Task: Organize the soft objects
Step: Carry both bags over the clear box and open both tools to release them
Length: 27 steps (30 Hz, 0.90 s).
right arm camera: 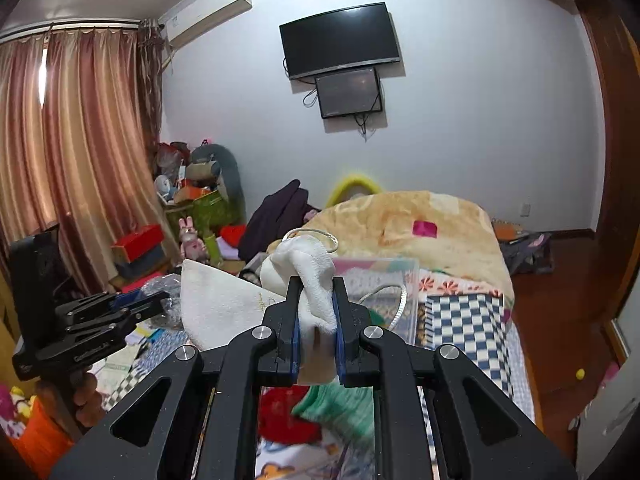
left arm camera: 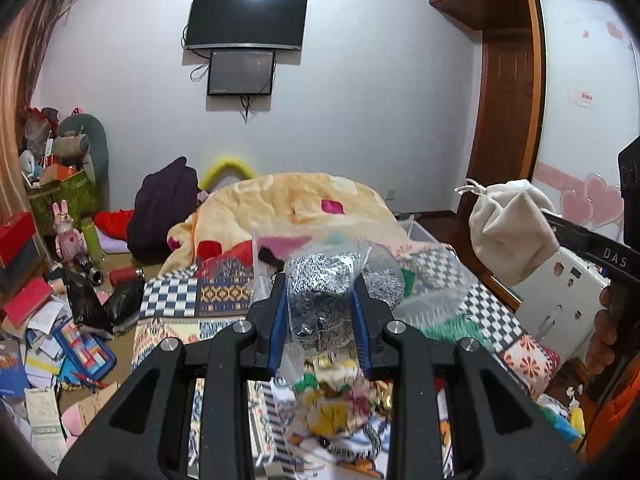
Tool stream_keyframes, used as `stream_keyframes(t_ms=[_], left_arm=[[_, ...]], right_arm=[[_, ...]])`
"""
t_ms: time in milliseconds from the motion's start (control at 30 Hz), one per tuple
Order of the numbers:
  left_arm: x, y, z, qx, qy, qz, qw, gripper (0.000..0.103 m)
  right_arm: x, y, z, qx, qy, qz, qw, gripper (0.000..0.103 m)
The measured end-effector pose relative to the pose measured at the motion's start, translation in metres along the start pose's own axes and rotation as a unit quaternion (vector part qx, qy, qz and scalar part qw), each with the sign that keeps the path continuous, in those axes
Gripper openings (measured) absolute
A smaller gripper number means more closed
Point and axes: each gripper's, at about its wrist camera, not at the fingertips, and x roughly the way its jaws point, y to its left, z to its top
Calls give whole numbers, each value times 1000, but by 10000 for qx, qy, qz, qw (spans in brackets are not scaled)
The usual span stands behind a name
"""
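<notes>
My left gripper (left arm camera: 320, 286) is shut on a clear plastic bag of black-and-white knit fabric (left arm camera: 320, 280), held above the bed. My right gripper (right arm camera: 316, 296) is shut on a white drawstring pouch (right arm camera: 308, 276), held in the air; its cord loops hang beside it. In the left wrist view the pouch (left arm camera: 508, 228) hangs at the right from the right gripper (left arm camera: 560, 224). In the right wrist view the left gripper (right arm camera: 156, 300) is at the left with the bag.
The bed carries a checkered patchwork cover (right arm camera: 464, 320), a peach blanket (left arm camera: 304, 204), a clear plastic box (right arm camera: 384, 280) and loose colourful cloths (left arm camera: 340, 408). Papers, boxes and bags litter the floor at left (left arm camera: 52, 340). A TV (left arm camera: 246, 20) hangs on the far wall.
</notes>
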Motion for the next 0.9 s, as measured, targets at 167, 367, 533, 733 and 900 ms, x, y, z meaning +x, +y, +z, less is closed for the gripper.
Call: stream_keyframes(t_ms=[167,367,533,733,900], left_arm=[[17,-2,12,20,-10,81,10000,29],[44,-4,16,63,147,154,9998,29],[69,-5,15,95,380,215,9990,29],[98,-5,10,90,666,252,9974,29],[117,-7,5,127,870,307,9957,29]], right_arm=[[18,-1,4,27,24,-114,9999,12],[43,-2,2,-21,212,-267,9994,12],[65,-4,-5,-43,496,-349,9982,12],[86,-5,-8,-100,760,-414,9962,12],[104,-1,-10,-222,983,-496,9937,12]])
